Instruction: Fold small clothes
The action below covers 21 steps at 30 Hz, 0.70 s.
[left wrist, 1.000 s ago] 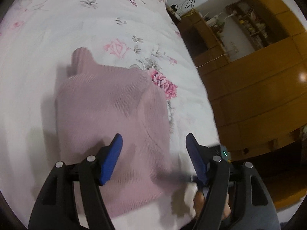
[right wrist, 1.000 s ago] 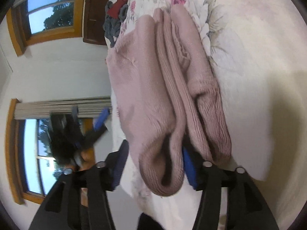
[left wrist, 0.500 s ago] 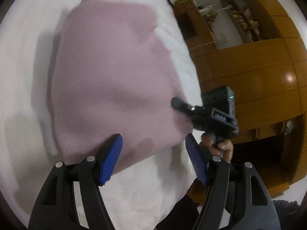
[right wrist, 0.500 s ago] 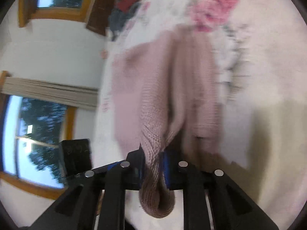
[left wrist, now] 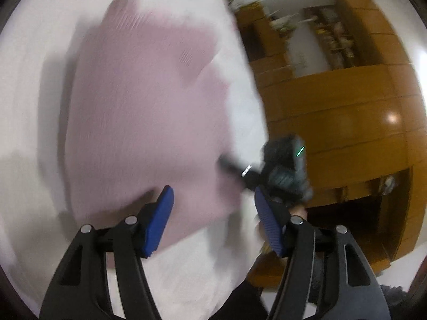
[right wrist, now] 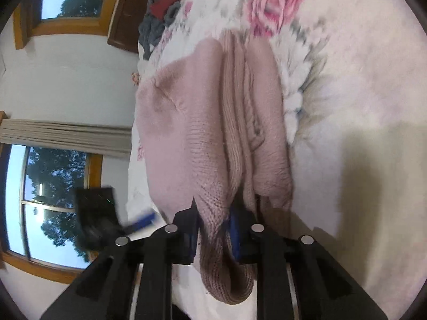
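Observation:
A pink knitted sweater (left wrist: 144,112) lies folded on the white floral bed sheet (right wrist: 347,85). In the left wrist view my left gripper (left wrist: 213,218) hovers open over the sweater's near edge, with nothing between its blue pads. My right gripper (left wrist: 232,165) shows blurred at the sweater's right edge, with a hand under it. In the right wrist view my right gripper (right wrist: 213,229) is shut on a bunched fold of the sweater (right wrist: 202,144), whose ribbed layers run away from the jaws. My left gripper (right wrist: 144,218) appears blurred at the lower left.
A pile of grey and red clothes (right wrist: 160,18) lies at the far end of the bed. Wooden cabinets (left wrist: 347,122) stand beside the bed in the left wrist view. Windows (right wrist: 45,194) and a curtain are beyond the bed's edge.
My right gripper closed on the sweater's edge fold and keeps its hold. My left gripper drew back and swung over the sweater, staying open; both views are motion-blurred.

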Tool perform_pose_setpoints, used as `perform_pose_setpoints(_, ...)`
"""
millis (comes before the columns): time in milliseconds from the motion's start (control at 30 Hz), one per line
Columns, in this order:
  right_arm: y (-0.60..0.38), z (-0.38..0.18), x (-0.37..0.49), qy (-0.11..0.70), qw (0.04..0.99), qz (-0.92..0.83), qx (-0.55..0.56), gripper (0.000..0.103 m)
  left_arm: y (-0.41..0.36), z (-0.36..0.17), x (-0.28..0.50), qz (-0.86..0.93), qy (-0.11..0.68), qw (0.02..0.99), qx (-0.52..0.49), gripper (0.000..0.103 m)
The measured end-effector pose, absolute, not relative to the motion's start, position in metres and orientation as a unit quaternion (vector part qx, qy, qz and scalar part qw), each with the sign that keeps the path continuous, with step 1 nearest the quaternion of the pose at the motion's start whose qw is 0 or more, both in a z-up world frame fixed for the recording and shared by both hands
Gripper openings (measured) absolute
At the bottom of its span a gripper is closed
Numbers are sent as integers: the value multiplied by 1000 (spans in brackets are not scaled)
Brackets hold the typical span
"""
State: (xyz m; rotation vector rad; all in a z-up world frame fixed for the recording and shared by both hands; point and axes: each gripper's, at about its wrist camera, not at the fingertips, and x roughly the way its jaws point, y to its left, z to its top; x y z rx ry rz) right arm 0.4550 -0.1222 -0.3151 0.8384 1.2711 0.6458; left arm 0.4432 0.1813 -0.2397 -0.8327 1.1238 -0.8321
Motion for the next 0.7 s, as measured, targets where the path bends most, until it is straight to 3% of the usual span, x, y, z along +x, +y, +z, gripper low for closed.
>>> perform_pose_setpoints(133, -134, -335, 446, 580, 678, 260, 370, 17, 194, -253, 487, -332, 513, 695, -379, 61)
perform_pose_setpoints(300, -132, -335, 449, 581, 669, 271, 376, 22, 212, -294, 502, -311, 528, 666, -425, 43)
perform_pose_setpoints(433, -137, -294, 456, 549, 705, 278, 353, 30, 218, -280, 497, -320, 512, 665, -439, 47)
perform_pose_setpoints(600, -128, -256, 484, 514, 737, 286, 333, 30, 201, -241, 505, -361, 488, 675, -420, 50)
perform_pose_setpoints(700, -108, -257, 511, 518, 735, 294, 323, 30, 187, -245, 526, -350, 504, 680, -402, 50)
